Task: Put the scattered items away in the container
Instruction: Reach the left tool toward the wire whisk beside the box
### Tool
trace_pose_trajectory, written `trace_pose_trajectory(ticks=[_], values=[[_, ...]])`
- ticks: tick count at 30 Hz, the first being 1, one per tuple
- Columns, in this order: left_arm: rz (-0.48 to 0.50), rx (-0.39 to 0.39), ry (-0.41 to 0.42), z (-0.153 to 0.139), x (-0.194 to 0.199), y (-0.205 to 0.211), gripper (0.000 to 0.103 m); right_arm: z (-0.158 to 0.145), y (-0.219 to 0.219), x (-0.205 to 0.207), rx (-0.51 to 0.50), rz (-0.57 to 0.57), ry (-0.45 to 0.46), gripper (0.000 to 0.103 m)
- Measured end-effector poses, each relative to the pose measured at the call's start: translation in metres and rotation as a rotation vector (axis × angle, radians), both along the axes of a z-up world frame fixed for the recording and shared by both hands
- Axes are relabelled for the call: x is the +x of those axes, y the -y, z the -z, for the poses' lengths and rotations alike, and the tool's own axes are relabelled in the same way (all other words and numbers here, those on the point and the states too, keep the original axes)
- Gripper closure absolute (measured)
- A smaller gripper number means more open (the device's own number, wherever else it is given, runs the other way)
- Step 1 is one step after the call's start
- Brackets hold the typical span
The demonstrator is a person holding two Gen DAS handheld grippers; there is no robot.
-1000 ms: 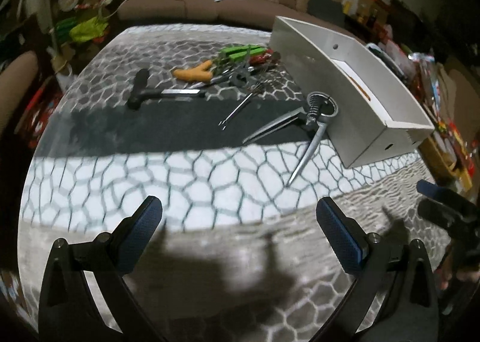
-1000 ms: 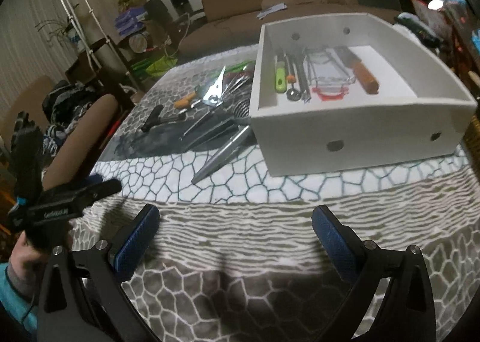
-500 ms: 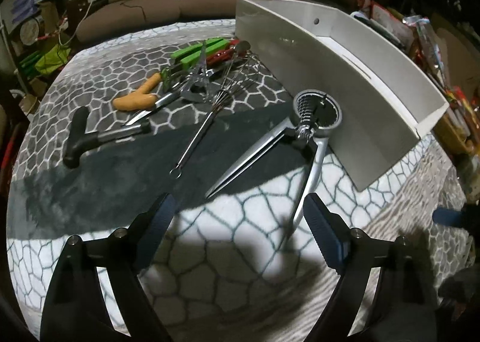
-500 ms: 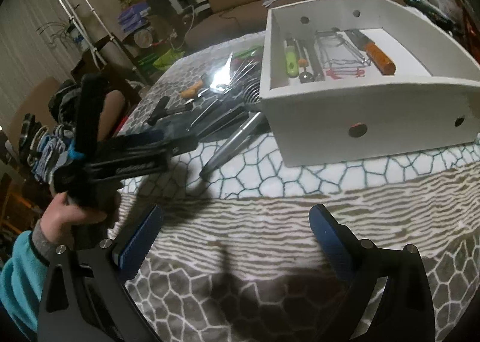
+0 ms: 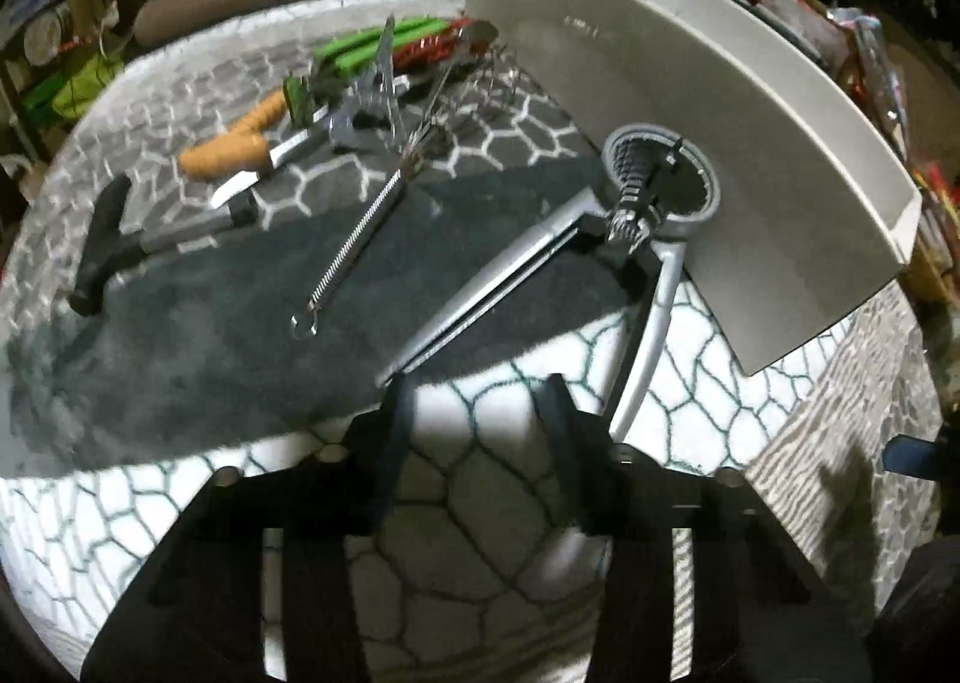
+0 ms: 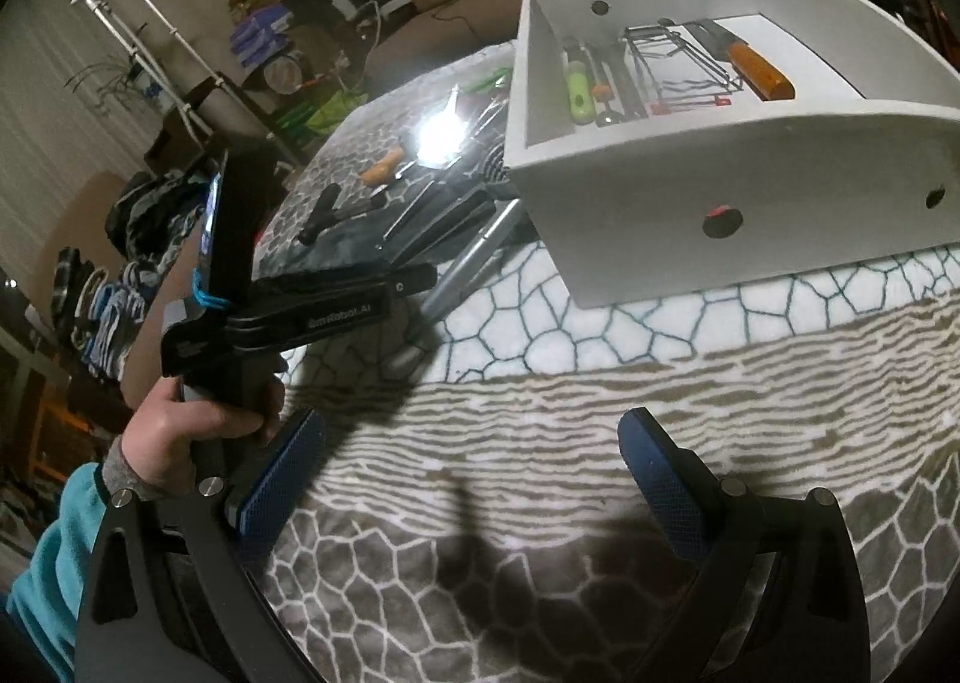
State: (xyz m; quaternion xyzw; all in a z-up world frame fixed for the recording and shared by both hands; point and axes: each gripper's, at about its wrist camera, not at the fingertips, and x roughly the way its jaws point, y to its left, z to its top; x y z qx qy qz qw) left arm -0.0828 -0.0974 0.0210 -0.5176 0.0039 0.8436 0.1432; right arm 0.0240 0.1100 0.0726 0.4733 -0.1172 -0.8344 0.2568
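The left gripper (image 5: 477, 431) hangs low over the patterned cloth (image 5: 468, 473). Its jaws have just been closing and stand narrow, nothing between them. The silver press (image 5: 648, 215) lies just beyond: one handle tip near the left finger, the other touching the right finger's outer side. A close here would likely grab only air or nudge the press. The white box (image 6: 690, 191) touches its far right side. The right gripper (image 6: 474, 479) hovers wide apart, empty.

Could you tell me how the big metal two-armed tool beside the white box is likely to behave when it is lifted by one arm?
The metal tool looks solid, so probably heavy for its size. Its two arms splay from a pivot, so the free arm may swing. Its smooth, shiny arms might slip between the pads.
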Motion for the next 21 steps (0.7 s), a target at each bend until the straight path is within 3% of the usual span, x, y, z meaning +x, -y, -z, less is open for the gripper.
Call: trace_pose_trajectory(ticks=[5, 6, 7, 10, 14, 16, 17, 18, 19, 21], values=[[0.007, 0.080, 0.033, -0.001, 0.001, 0.002, 0.071, 0.002, -0.003, -0.001, 0.012, 0.009, 0.003, 0.003], [0.014, 0.122, 0.055, 0.000, 0.002, 0.003, 0.073, 0.003, -0.003, -0.001, 0.015, 0.011, 0.003, 0.003], [0.021, 0.166, 0.086, 0.000, 0.004, 0.004, 0.081, 0.003, -0.004, -0.001, 0.018, 0.013, 0.003, 0.003], [0.086, 0.288, 0.148, -0.003, 0.017, -0.001, 0.083, 0.004, -0.005, -0.002, 0.021, 0.021, 0.003, 0.003], [0.197, 0.333, 0.199, -0.009, 0.037, -0.013, 0.082, 0.004, -0.005, -0.003, 0.022, 0.031, 0.003, 0.003], [0.180, 0.320, 0.179, -0.015, 0.040, -0.006, 0.082, 0.005, -0.004, -0.003, 0.024, 0.031, 0.005, 0.003], [0.151, 0.289, 0.145, -0.020, 0.038, 0.001, 0.080, 0.006, -0.003, -0.003, 0.026, 0.029, 0.006, 0.003], [0.120, 0.279, 0.122, -0.024, 0.036, 0.010, 0.070, 0.006, -0.002, -0.003, 0.028, 0.025, 0.005, 0.003], [0.073, 0.274, 0.098, -0.028, 0.032, 0.021, 0.053, 0.006, 0.000, -0.003, 0.032, 0.022, 0.002, 0.003], [-0.027, 0.274, 0.038, -0.036, 0.023, 0.045, 0.034, 0.006, 0.003, -0.002, 0.041, 0.018, -0.008, 0.003]])
